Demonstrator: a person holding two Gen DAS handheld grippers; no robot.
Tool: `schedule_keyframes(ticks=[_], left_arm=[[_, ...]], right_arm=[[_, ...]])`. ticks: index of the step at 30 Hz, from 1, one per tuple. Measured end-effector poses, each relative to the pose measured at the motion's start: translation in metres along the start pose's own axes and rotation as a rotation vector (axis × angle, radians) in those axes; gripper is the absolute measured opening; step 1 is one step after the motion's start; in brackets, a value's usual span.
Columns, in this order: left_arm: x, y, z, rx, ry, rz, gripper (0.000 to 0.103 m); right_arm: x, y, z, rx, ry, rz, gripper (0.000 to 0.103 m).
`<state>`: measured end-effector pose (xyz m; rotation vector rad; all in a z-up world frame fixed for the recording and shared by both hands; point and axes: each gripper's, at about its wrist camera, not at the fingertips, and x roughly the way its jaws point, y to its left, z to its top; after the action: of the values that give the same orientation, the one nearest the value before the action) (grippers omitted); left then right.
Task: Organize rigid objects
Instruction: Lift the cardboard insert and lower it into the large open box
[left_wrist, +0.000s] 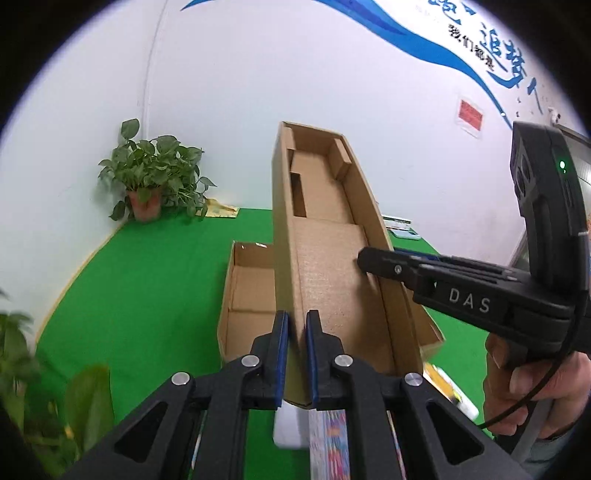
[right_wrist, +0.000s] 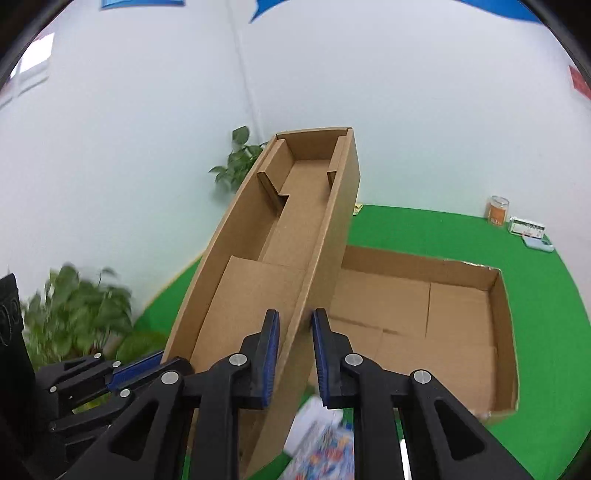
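Tray (left_wrist: 325, 236) was held aloft, tilted, above box (left_wrist: 251, 291). Left gripper (left_wrist: 297, 354) and right gripper (right_wrist: 293, 360) were clamped on opposite thin walls. Risks judged: wall buckling, slip, twist.

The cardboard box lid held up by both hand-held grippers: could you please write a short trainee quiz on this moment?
1. True or false: the left hand-held gripper and the right hand-held gripper each clamp a side wall of the box lid.
2. What lies on the green table under the lid? A) an open shallow cardboard box B) a metal tray C) a plastic crate
3. Fill in: the potted plant stands at the table's far ____, against the wall.

Key: 1 true; 2 A, the open shallow cardboard box; 3 corner.
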<state>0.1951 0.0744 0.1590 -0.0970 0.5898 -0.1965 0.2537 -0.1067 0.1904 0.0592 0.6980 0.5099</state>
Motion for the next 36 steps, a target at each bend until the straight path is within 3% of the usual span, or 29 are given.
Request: schedule_keyframes(ticks=[3, 8, 18, 26, 31, 36], left_arm=[[0.028, 0.011, 0.015, -0.001, 0.040, 0.018, 0.009], [0.085, 0.032, 0.021, 0.003, 0.138, 0.047, 0.009], [0.185, 0.075, -0.019, -0.058, 0.347, 0.081, 0.008], [0.209, 0.087, -0.036, -0.066, 0.425, 0.136, 0.008], [0.215, 0.090, -0.046, -0.070, 0.464, 0.168, 0.007], [0.208, 0.091, -0.053, -0.072, 0.479, 0.168, 0.007]], right_arm=[[0.044, -0.019, 0.026, 0.020, 0.050, 0.020, 0.016], [0.123, -0.049, 0.036, 0.075, 0.159, 0.060, 0.017], [0.276, -0.084, -0.007, 0.143, 0.374, 0.082, 0.016], [0.334, -0.087, -0.037, 0.172, 0.472, 0.103, 0.017], [0.345, -0.073, -0.050, 0.164, 0.502, 0.102, 0.017], [0.350, -0.064, -0.055, 0.134, 0.514, 0.122, 0.025]])
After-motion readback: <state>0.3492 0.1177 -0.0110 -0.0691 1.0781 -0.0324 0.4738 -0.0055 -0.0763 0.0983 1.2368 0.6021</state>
